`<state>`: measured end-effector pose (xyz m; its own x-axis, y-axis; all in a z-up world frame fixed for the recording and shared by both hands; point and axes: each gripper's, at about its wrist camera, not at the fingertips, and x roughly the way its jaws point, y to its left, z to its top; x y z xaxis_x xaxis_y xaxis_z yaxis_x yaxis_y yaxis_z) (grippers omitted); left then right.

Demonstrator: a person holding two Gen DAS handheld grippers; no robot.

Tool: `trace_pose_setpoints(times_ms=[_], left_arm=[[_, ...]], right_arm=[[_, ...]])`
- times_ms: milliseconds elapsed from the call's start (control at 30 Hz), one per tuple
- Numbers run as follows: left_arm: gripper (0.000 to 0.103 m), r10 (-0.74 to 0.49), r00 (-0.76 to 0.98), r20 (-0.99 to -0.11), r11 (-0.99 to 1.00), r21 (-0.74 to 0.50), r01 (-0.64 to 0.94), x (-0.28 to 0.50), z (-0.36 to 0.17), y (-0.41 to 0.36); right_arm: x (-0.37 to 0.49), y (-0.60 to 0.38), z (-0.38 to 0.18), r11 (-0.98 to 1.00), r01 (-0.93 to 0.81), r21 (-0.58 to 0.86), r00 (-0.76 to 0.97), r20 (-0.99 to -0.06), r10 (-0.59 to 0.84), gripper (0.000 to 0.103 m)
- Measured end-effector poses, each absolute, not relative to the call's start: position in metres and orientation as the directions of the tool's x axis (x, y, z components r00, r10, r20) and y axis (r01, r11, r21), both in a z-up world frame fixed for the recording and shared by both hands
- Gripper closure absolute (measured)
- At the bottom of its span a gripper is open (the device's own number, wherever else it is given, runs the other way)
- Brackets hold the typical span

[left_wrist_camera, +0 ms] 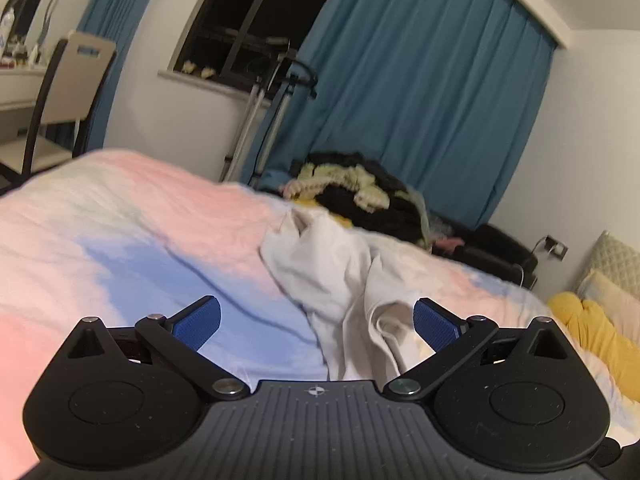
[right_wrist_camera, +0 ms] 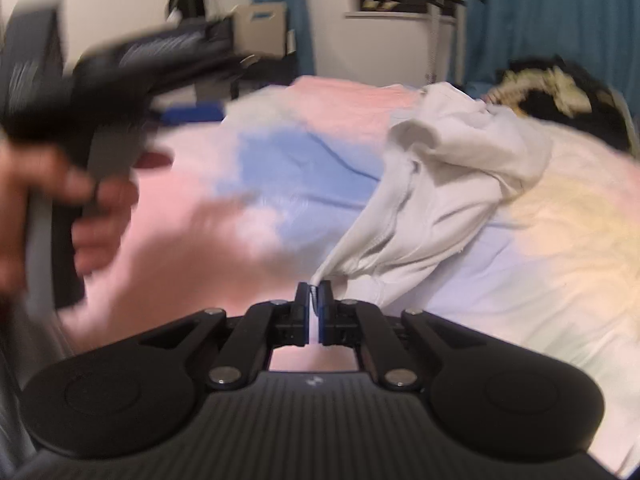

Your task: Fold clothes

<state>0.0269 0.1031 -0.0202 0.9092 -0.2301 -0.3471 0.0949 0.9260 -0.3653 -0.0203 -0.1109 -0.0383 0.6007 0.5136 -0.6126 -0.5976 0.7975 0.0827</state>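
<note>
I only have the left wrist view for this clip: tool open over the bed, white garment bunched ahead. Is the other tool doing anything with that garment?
Observer: Yes. The right tool is shut on an edge of the white garment, which stretches up from it across the bedspread.
Operator: Can you see my left tool from there?
Observer: The left tool shows at the upper left of the right wrist view, blurred, with the person's hand around its handle.
Operator: Is it touching the cloth?
Observer: No. There it sits apart from the garment, with bare bedspread between them.
</note>
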Motion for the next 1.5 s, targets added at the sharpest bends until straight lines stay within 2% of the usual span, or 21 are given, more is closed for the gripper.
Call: trace_pose_setpoints(times_ms=[67, 200, 267, 300, 333, 400, 500, 567, 600, 700, 767, 800, 833, 867, 900, 933, 967, 1000, 1133, 1200, 1500], left_arm=[[0.0, -0.245, 0.894, -0.376, 0.922, -0.376, 0.095, 0.033, -0.027, 0.1], [0.001, -0.285, 0.859, -0.426, 0.912, -0.397, 0.105, 0.046, -0.038, 0.091], [0.003, -0.299, 0.842, -0.449, 0.908, -0.406, 0.105, 0.049, -0.042, 0.089], [0.003, -0.306, 0.836, -0.456, 0.905, -0.412, 0.107, 0.05, -0.044, 0.092], [0.003, -0.316, 0.831, -0.458, 0.902, -0.418, 0.112, 0.05, -0.046, 0.093], [0.003, -0.339, 0.818, -0.465, 0.897, -0.421, 0.133, 0.048, -0.047, 0.089], [0.004, -0.374, 0.773, -0.512, 0.901, -0.398, 0.173, 0.043, -0.052, 0.072], [0.011, -0.389, 0.729, -0.563, 0.909, -0.363, 0.204, 0.041, -0.059, 0.058], [0.015, -0.391, 0.714, -0.581, 0.913, -0.344, 0.22, 0.039, -0.063, 0.052], [0.023, -0.423, 0.678, -0.601, 0.903, -0.343, 0.259, 0.038, -0.072, 0.042], [0.034, -0.45, 0.656, -0.606, 0.891, -0.353, 0.285, 0.041, -0.079, 0.038], [0.043, -0.462, 0.645, -0.608, 0.885, -0.357, 0.298, 0.042, -0.083, 0.035], [0.056, -0.469, 0.635, -0.614, 0.883, -0.353, 0.311, 0.043, -0.087, 0.032], [0.065, -0.47, 0.626, -0.623, 0.883, -0.346, 0.319, 0.045, -0.091, 0.03], [0.079, -0.469, 0.617, -0.632, 0.883, -0.345, 0.318, 0.048, -0.096, 0.029], [0.09, -0.471, 0.612, -0.636, 0.882, -0.351, 0.314, 0.05, -0.099, 0.029], [0.093, -0.476, 0.613, -0.63, 0.879, -0.363, 0.31, 0.051, -0.099, 0.031], [0.094, -0.489, 0.622, -0.612, 0.871, -0.382, 0.309, 0.051, -0.098, 0.034], [0.094, -0.539, 0.663, -0.52, 0.829, -0.466, 0.309, 0.047, -0.088, 0.047], [0.094, -0.542, 0.673, -0.503, 0.822, -0.483, 0.301, 0.048, -0.086, 0.051], [0.094, -0.472, 0.749, -0.465, 0.862, -0.422, 0.282, 0.041, -0.073, 0.053]], right_arm=[[-0.014, -0.122, -0.039, 0.809, -0.566, 0.158, 0.584, -0.616, 0.528, 0.098], [-0.002, -0.144, -0.043, 0.825, -0.475, 0.307, 0.557, -0.62, 0.552, 0.091], [0.001, -0.16, -0.04, 0.813, -0.422, 0.401, 0.555, -0.594, 0.582, 0.082], [0.002, -0.17, -0.034, 0.807, -0.4, 0.435, 0.579, -0.562, 0.591, 0.072], [0.003, -0.181, -0.028, 0.805, -0.382, 0.454, 0.61, -0.53, 0.589, 0.064], [0.01, -0.197, -0.017, 0.815, -0.362, 0.452, 0.661, -0.492, 0.567, 0.063], [0.039, -0.204, -0.012, 0.825, -0.365, 0.432, 0.679, -0.482, 0.554, 0.062], [0.064, -0.201, -0.011, 0.819, -0.382, 0.428, 0.677, -0.473, 0.563, 0.06], [0.076, -0.196, -0.01, 0.815, -0.406, 0.413, 0.668, -0.474, 0.573, 0.055], [0.1, -0.174, -0.012, 0.828, -0.476, 0.296, 0.665, -0.494, 0.56, 0.05], [0.114, -0.161, -0.02, 0.846, -0.484, 0.222, 0.691, -0.497, 0.525, 0.05], [0.122, -0.155, -0.024, 0.855, -0.485, 0.185, 0.705, -0.496, 0.507, 0.05], [0.129, -0.153, -0.029, 0.86, -0.48, 0.172, 0.713, -0.494, 0.497, 0.05], [0.137, -0.153, -0.035, 0.865, -0.474, 0.167, 0.72, -0.492, 0.49, 0.05], [0.144, -0.153, -0.04, 0.869, -0.467, 0.162, 0.726, -0.49, 0.482, 0.052], [0.148, -0.155, -0.044, 0.88, -0.452, 0.149, 0.741, -0.486, 0.463, 0.064], [0.151, -0.158, -0.047, 0.892, -0.433, 0.132, 0.758, -0.481, 0.44, 0.077], [0.152, -0.165, -0.047, 0.903, -0.405, 0.144, 0.774, -0.472, 0.422, 0.101], [0.155, -0.199, -0.041, 0.932, -0.279, 0.233, 0.829, -0.431, 0.356, 0.1], [0.155, -0.214, -0.031, 0.936, -0.235, 0.261, 0.861, -0.391, 0.325, 0.1], [0.14, -0.254, -0.002, 0.936, -0.187, 0.298, 0.905, -0.319, 0.283, 0.1]])
